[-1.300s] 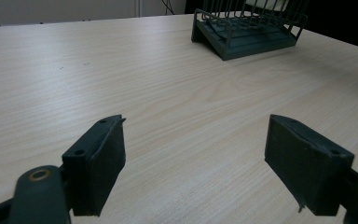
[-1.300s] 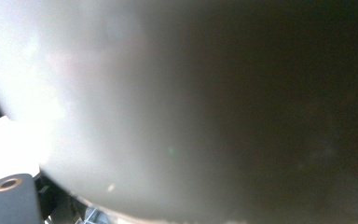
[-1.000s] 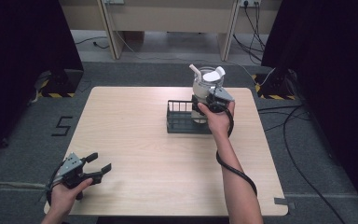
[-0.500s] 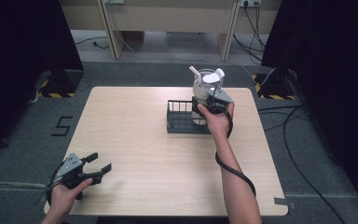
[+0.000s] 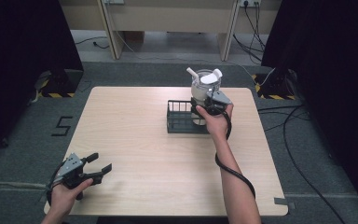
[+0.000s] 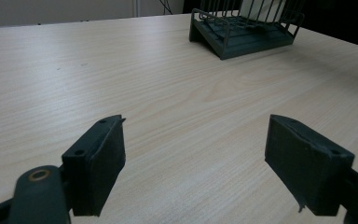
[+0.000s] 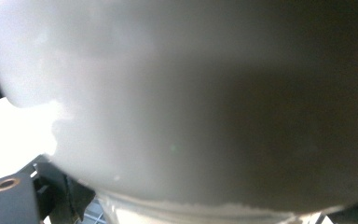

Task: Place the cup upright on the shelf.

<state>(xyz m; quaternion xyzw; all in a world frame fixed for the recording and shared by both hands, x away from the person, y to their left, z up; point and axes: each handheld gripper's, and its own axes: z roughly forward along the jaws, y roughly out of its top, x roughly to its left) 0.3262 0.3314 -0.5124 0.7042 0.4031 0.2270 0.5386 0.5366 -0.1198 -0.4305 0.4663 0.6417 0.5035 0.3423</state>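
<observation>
My right claw (image 5: 208, 101) is up against the white jug (image 5: 203, 87) at the far right of the desk (image 5: 135, 140), and in the right gripper view its pale wall (image 7: 177, 93) sits so close to the camera that I cannot tell whether the jaws are pressed onto it or only beside it. In the high view the jug stands upright at the right end of the black wire rack (image 5: 182, 116), its base hidden behind my hand, so I cannot say whether it rests in the rack or is lifted just over it. It has a spout toward the far left, a flap-like lid piece at the far right and a clear rim.

I judge it to be rigid plastic, fairly light if empty, with a smooth, rounded wall that could slide in a two-sided pinch. The safest hold seems low on the body, where the wall is widest and the weight sits over the jaws; gripping high near the clear rim would risk tipping or flexing it. Any contents would make it top-heavy, so I would keep it upright.

My left claw (image 5: 95, 166) hangs spread wide and empty at the near left corner, well apart from the rack (image 6: 244, 30).
</observation>
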